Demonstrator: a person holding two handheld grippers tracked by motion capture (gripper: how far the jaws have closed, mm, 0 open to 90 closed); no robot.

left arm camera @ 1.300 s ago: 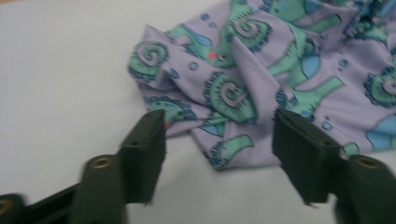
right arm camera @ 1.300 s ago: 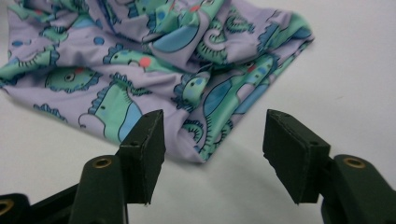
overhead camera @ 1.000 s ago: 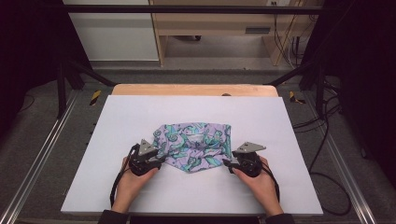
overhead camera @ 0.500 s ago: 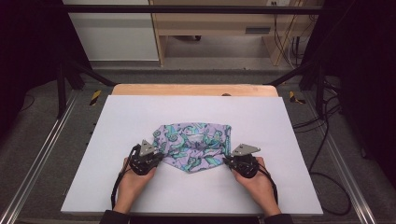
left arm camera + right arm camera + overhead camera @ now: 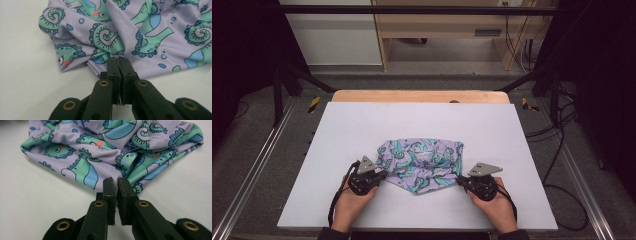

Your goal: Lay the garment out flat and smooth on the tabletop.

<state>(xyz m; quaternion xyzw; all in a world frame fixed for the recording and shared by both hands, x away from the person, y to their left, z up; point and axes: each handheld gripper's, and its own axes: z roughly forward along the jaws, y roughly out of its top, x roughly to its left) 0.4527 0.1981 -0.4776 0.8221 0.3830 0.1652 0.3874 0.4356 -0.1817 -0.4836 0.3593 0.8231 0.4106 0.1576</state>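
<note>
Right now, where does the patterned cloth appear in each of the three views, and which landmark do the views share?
High view: the patterned cloth lies crumpled at the table's centre, between the left gripper and the right gripper.
Left gripper view: the cloth covers the upper part, and its edge meets the closed jaw tips.
Right gripper view: the cloth spans the top, just ahead of the jaw tips.
Shared landmark: the white table surface.
</note>
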